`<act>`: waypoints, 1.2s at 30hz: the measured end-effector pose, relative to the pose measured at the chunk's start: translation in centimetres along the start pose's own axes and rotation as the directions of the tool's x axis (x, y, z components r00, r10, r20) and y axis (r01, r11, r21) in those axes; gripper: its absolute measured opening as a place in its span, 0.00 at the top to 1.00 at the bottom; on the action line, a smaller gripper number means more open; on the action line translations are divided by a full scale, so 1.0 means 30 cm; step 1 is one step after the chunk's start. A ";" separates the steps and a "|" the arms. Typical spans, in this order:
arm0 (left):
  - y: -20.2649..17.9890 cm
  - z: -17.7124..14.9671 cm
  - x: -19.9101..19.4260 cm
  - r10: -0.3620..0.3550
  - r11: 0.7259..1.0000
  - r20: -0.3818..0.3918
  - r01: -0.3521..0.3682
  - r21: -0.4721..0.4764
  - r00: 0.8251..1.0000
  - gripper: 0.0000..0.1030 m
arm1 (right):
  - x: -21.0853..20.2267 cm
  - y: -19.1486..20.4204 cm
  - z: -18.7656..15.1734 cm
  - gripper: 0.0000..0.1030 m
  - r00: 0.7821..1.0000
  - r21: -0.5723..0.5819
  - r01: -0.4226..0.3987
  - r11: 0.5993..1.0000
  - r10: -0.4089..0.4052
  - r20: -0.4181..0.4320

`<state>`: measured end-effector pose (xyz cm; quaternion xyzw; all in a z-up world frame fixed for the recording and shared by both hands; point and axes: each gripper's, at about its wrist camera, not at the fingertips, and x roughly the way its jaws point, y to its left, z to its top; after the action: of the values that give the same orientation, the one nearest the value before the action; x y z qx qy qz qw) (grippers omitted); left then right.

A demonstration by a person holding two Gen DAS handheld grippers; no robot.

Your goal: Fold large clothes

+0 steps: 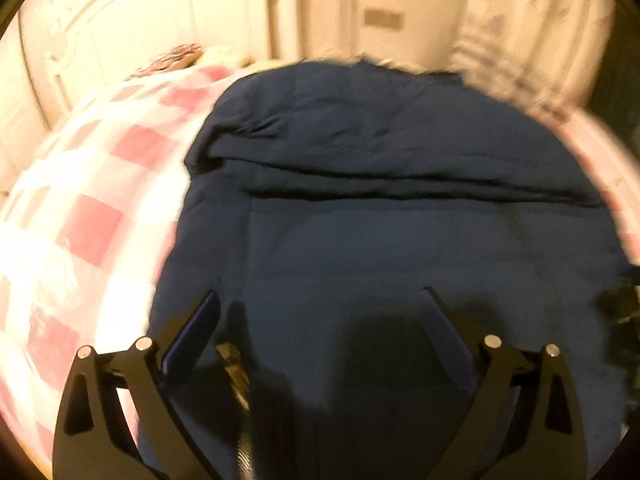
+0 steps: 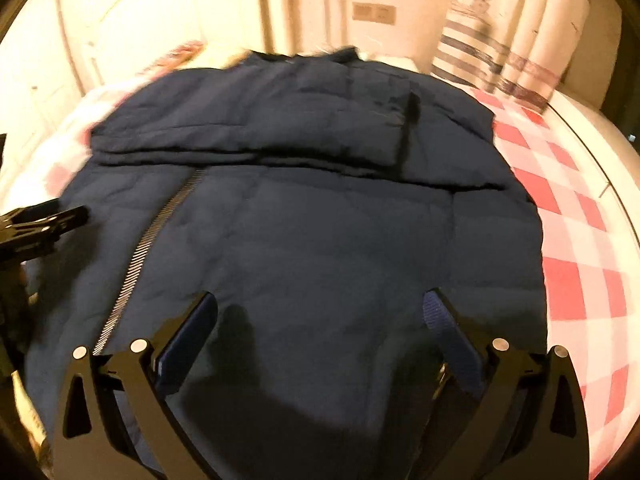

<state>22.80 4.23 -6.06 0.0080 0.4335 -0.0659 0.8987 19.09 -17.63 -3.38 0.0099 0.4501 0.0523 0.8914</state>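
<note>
A large navy padded jacket (image 1: 400, 240) lies spread on a bed with a pink and white checked cover (image 1: 80, 220). Its sleeves are folded across the upper body. My left gripper (image 1: 320, 300) is open and empty, just above the jacket's lower part. In the right wrist view the jacket (image 2: 320, 240) shows its silver zipper (image 2: 156, 236) running down the left side. My right gripper (image 2: 320, 304) is open and empty over the lower part. The left gripper (image 2: 44, 224) shows at the left edge of that view.
A white headboard (image 1: 140, 20) stands behind the bed at the left. Patterned curtains (image 2: 520, 40) hang at the far right. The checked cover (image 2: 580, 240) shows bare to the right of the jacket.
</note>
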 end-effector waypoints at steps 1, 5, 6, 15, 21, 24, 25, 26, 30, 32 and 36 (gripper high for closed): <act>-0.025 -0.020 -0.040 -0.048 0.999 0.021 0.048 0.025 0.999 0.05 | -0.015 0.011 -0.017 0.05 1.000 -0.012 -0.016 1.000 0.016 0.005; -0.186 -0.143 -0.030 -0.027 0.971 -0.019 0.031 0.237 0.999 0.02 | -0.011 0.070 -0.095 0.04 0.999 -0.125 -0.026 0.992 0.023 -0.026; -0.200 -0.161 -0.015 -0.001 0.966 -0.020 0.006 0.257 1.000 0.02 | -0.014 0.079 -0.098 0.04 1.000 -0.135 -0.011 0.991 0.010 -0.010; -0.173 -0.214 -0.092 -0.026 0.977 -0.019 0.029 0.210 0.999 0.02 | -0.129 0.131 -0.146 0.05 0.998 -0.182 -0.059 0.981 0.064 0.021; -0.153 -0.314 -0.129 -0.024 0.972 0.053 0.011 0.236 0.998 0.02 | -0.105 0.137 -0.260 0.05 0.995 -0.216 -0.077 0.973 0.088 0.043; -0.163 -0.308 -0.182 -0.025 0.976 0.040 0.015 0.216 0.999 0.03 | -0.148 0.147 -0.252 0.05 0.999 -0.191 -0.027 0.981 0.033 0.031; -0.160 -0.320 -0.216 -0.054 0.976 0.055 0.041 0.214 0.997 0.03 | -0.171 0.145 -0.259 0.05 0.998 -0.190 -0.027 0.981 0.038 0.050; -0.166 -0.336 -0.250 -0.083 0.973 0.077 0.064 0.223 0.994 0.02 | -0.211 0.149 -0.273 0.05 0.995 -0.201 -0.046 0.978 0.063 0.080; -0.231 -0.429 -0.262 -0.052 0.935 0.076 0.022 0.354 0.996 0.02 | -0.194 0.126 -0.360 0.04 0.995 -0.227 -0.070 0.971 0.083 0.049; -0.216 -0.471 -0.235 -0.067 0.942 0.109 0.026 0.336 0.992 0.02 | -0.196 0.103 -0.411 0.04 0.983 -0.211 -0.087 0.974 0.118 0.141; -0.185 -0.458 -0.235 -0.093 0.948 0.062 0.069 0.310 0.994 0.02 | -0.206 0.113 -0.405 0.05 0.991 -0.223 -0.056 0.973 0.081 0.103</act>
<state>7.07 0.49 -8.90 0.1272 0.3833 -0.1696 0.8989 5.40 -15.24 -5.42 -0.0703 0.3903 0.1319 0.9085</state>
